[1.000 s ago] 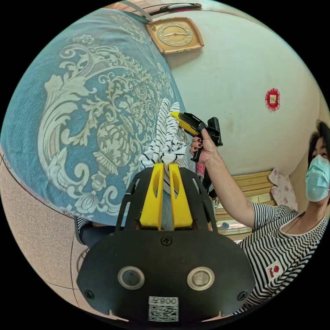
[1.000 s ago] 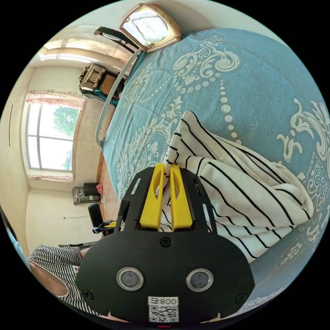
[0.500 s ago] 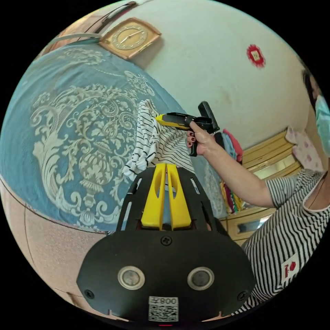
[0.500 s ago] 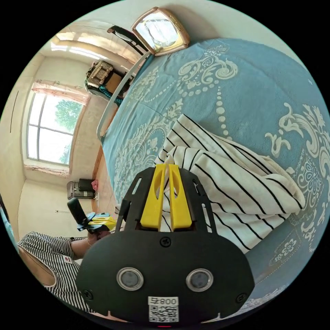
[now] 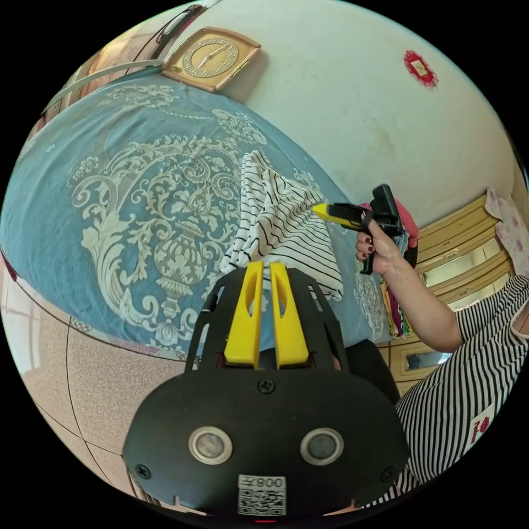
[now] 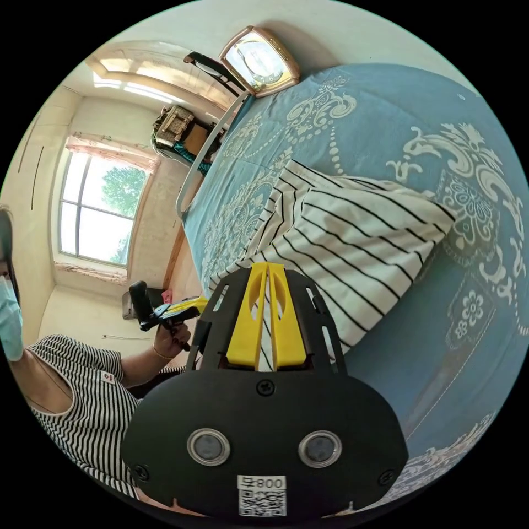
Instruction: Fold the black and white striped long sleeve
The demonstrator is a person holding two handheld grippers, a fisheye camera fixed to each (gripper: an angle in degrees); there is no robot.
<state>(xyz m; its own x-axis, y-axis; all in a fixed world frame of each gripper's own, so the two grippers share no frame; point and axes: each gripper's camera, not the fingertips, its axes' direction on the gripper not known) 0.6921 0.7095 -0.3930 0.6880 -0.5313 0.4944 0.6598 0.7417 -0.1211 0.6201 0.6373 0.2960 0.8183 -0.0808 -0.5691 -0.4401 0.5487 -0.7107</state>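
The black and white striped long sleeve (image 5: 286, 226) lies folded over on the blue patterned bed cover (image 5: 127, 182), loosely rectangular in the right gripper view (image 6: 352, 237). My left gripper (image 5: 266, 265) hovers just short of its near edge, jaws a narrow gap apart with nothing between them. A hand holds it off the bed's side in the right gripper view (image 6: 184, 307). My right gripper (image 6: 267, 265) hangs over the shirt with its jaw tips touching and no cloth pinched. In the left gripper view it (image 5: 322, 209) points at the shirt's right edge.
A square clock (image 5: 212, 58) leans on the wall at the head of the bed. Coloured clothes (image 5: 405, 231) are piled by a wooden cabinet (image 5: 452, 253). Tiled floor (image 5: 71, 380) runs along the bed; a window (image 6: 99, 215) lights the far wall. The person wears a striped top (image 6: 88, 408).
Both grippers have let go of the shirt and drawn back from it. It was held up bunched a second ago; now it lies flatter on the bed cover.
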